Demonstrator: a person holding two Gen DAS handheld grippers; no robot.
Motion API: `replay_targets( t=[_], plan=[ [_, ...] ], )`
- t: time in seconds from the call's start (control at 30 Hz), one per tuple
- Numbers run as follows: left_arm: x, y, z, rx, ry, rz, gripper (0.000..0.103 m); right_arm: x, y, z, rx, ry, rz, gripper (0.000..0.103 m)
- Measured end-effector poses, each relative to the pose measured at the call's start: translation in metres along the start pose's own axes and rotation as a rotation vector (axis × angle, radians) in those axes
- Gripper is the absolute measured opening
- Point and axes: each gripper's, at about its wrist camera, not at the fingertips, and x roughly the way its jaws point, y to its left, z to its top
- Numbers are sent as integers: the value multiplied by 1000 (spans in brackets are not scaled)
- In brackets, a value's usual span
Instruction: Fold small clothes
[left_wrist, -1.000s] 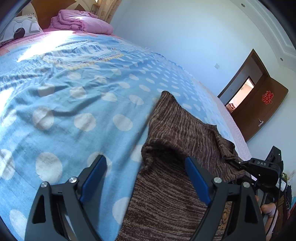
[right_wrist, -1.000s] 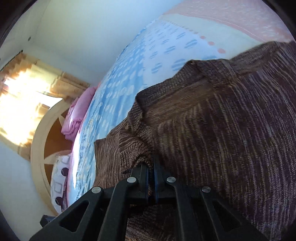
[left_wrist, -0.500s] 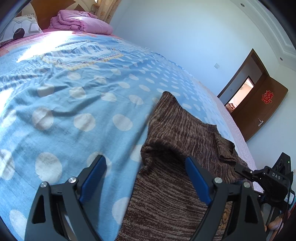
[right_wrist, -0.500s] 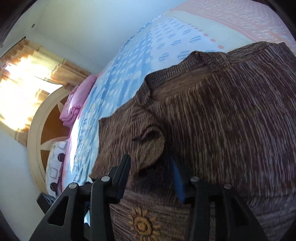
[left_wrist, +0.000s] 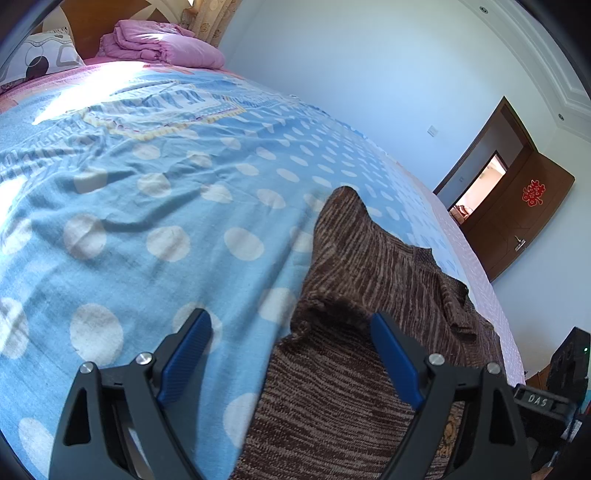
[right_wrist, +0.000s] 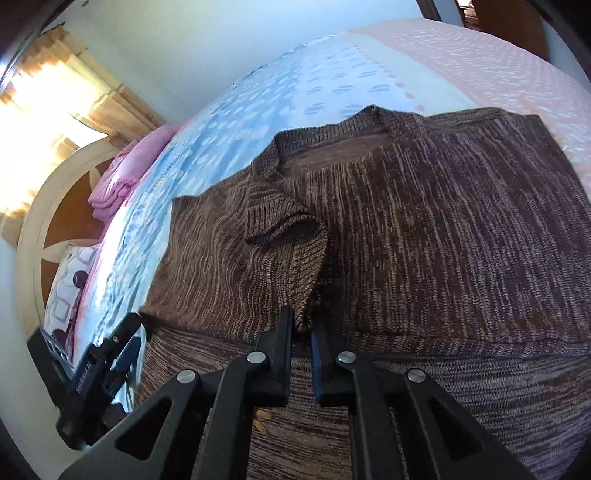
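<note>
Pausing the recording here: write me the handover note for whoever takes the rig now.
Left claw: open, empty, low over the sweater's edge.
Right claw: pinching the corner of the sleeve cuff.
Brown knit sweater: flat on the polka-dot bed.
Done: one sleeve folded in across the chest.
Left: set the cuff flat, release, then the remaining folds.

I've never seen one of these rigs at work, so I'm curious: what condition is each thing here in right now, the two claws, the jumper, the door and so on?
Left gripper: open, jaws wide, holding nothing.
Right gripper: nearly closed, sleeve cuff tip between its jaws.
Brown knit sweater: lying on the bed, one sleeve folded across its body.
Bedspread: spread out, slightly wrinkled.
Pink quilt: folded near the headboard.
Door: open.
</note>
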Motion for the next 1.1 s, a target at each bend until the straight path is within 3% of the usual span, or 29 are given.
replay_targets(
  t=[0.07,0.13,0.23,0.37,0.5,0.57,0.6,0.63,0.73,0.8,0.97,1.1],
  plan=[
    [0,0,0,0,0,-1,91,-10,4,2,-27,-43,-68,19],
    [0,0,0,1,0,1,91,-28,12,4,-78,-158,-180,39],
    [0,0,0,2,0,2,91,-47,34,7,-232,-296,-256,47],
    [1,0,1,6,2,6,91,-16,68,12,-542,-228,-285,46],
    [1,-1,1,5,1,4,91,36,78,19,-707,-83,-326,46],
    [1,-1,0,6,1,2,91,46,71,27,-685,-75,-314,30],
    [1,-1,1,6,2,1,92,43,64,34,-633,-76,-285,8],
    [1,-1,0,6,1,0,92,39,53,44,-541,-85,-251,6],
    [1,-1,1,8,2,-2,92,25,12,68,-249,-170,-244,6],
    [1,-1,0,8,2,-3,93,17,-5,70,-168,-210,-307,6],
    [1,-1,0,10,1,-1,93,2,18,44,-273,-224,-214,6],
    [1,-1,0,9,2,-2,93,18,32,28,-340,-156,-134,6]
  ],
)
